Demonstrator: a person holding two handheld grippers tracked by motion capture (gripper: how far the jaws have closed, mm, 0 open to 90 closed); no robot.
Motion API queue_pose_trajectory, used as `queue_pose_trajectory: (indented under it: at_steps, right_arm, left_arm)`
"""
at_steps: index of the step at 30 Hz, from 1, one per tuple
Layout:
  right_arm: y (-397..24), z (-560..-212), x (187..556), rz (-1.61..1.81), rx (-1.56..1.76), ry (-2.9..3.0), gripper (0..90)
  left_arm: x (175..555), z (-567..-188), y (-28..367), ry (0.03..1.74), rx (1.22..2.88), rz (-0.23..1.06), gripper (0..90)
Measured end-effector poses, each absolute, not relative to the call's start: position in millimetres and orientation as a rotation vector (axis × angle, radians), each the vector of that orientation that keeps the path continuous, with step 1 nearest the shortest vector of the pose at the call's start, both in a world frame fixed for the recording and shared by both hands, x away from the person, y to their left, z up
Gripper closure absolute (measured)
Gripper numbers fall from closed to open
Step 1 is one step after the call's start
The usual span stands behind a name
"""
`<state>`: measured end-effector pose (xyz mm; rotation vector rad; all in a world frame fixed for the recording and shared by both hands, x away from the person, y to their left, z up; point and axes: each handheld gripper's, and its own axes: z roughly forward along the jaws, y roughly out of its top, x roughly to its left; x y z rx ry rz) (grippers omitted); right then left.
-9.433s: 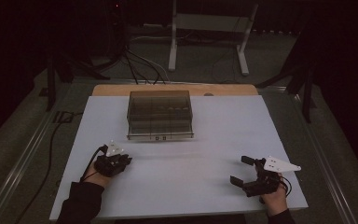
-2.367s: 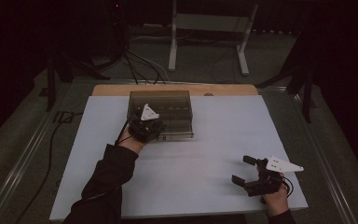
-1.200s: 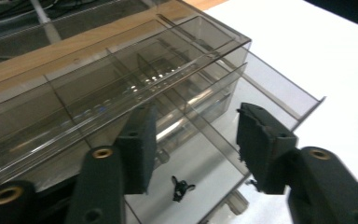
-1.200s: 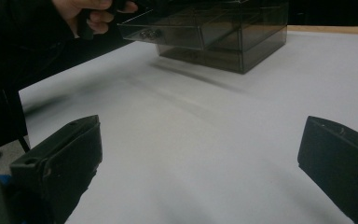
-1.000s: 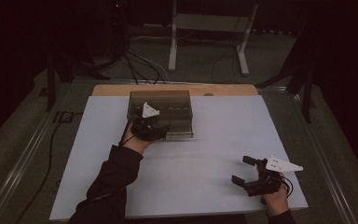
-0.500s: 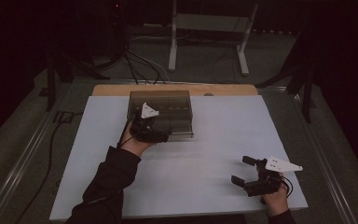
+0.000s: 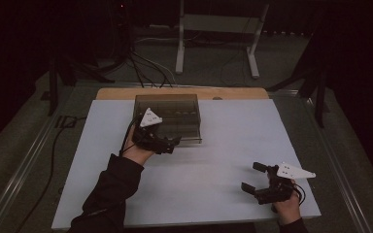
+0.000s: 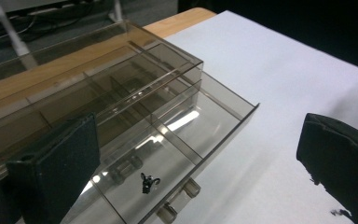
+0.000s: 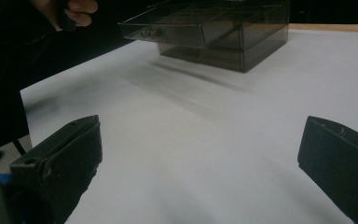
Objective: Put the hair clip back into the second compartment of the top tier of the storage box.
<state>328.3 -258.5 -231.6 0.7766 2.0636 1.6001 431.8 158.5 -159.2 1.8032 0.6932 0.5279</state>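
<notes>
drawer (image 8: 177, 154) pulled out of organizer box (image 7: 167, 116) near tabletop's far edge | left gripper (image 7: 167, 143) jaws just opened wide, empty | right gripper (image 7: 255, 182) wide, idle near front-right corner | left: filling or closing drawer

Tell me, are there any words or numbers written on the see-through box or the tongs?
None can be read.
Box: clear smoky plastic, no label or print.
Drawer: a small dark thing lies inside; too small to tell whether it bears a mark.
Left tongs and right tongs: plain black, with blank grey plates.
</notes>
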Motion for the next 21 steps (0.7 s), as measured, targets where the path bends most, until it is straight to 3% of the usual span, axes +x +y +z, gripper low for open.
queue_pose_trajectory:
  at_steps: [21]
  right_arm:
    - [-258, -231, 327, 1.6, 0.767, 2.065, 0.0]
  left_arm:
    - [415, -160, 176, 0.554, 1.817, 0.424, 0.5]
